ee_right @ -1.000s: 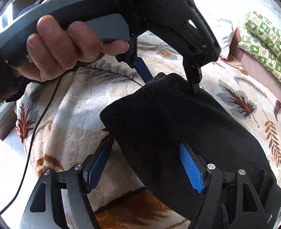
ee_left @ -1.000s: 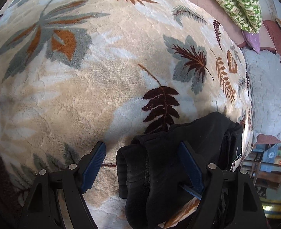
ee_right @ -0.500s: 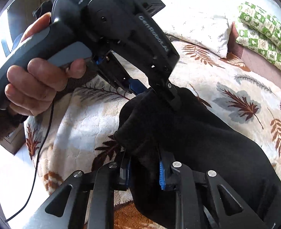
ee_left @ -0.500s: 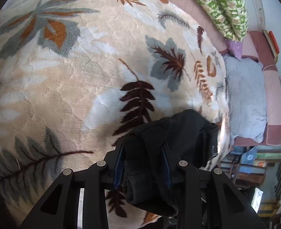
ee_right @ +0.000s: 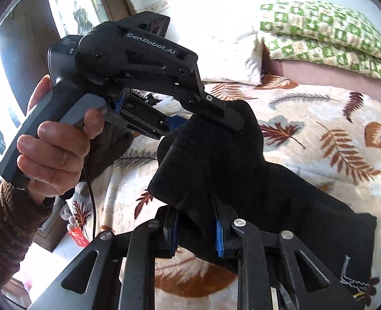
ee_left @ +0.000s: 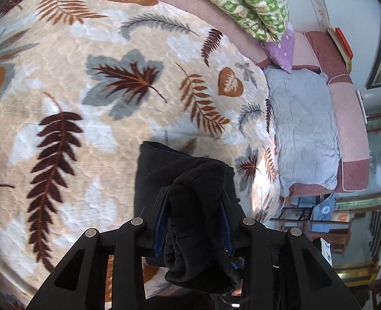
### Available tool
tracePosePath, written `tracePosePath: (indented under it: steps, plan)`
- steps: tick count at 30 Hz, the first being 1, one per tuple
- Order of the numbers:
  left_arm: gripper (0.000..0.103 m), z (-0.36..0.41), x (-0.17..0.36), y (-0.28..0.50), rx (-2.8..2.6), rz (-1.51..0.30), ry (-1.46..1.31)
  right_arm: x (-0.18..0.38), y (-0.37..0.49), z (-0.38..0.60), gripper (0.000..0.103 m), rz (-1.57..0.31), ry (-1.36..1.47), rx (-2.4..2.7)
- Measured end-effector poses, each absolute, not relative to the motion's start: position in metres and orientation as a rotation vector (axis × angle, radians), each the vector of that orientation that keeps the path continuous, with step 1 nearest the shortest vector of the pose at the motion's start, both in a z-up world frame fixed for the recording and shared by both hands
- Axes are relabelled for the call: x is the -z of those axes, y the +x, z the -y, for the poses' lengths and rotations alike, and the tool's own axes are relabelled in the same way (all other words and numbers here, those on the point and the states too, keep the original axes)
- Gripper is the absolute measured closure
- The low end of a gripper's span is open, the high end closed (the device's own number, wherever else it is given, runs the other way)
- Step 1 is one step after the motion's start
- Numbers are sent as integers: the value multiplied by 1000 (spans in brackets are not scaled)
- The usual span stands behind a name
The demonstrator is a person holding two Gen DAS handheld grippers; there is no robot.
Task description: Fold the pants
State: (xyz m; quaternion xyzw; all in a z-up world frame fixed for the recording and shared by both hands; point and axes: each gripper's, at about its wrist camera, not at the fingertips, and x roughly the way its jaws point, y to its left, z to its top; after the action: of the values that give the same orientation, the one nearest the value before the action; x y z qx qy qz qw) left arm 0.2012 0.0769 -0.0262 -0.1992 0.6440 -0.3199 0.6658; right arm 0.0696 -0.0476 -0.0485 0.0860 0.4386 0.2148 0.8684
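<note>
Black pants (ee_right: 242,180) lifted above bed (ee_left: 87,129), near its foot edge. Left gripper (ee_left: 194,222) and right gripper (ee_right: 194,230) each pinching bunched end, likely to carry fold over.

A bed spread with a cream leaf-patterned fleece blanket (ee_left: 92,59) carries folded black fabric pants (ee_right: 281,193) beneath both hand-held grippers.
</note>
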Motion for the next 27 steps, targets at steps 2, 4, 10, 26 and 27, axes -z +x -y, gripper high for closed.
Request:
tracePosePath:
  steps: [2,4,10,26,27]
  plan:
    - [69,-34,31,200,738,-1472,-414,50,62,82,81,-927,257,-413]
    - [69,10,43,199,746,-1509,-385,56,53,119,79,-936,343,-373]
    - [68,132,92,194,649,-1601,-198,98,26,224,77,-980,621,-230]
    - [21,79,14,149,529,-1362,-198,113,-25,336,44,-895,1021,-183]
    - [21,61,15,146,496,-1349,-213,109,-27,343,39,-880,1020,-164]
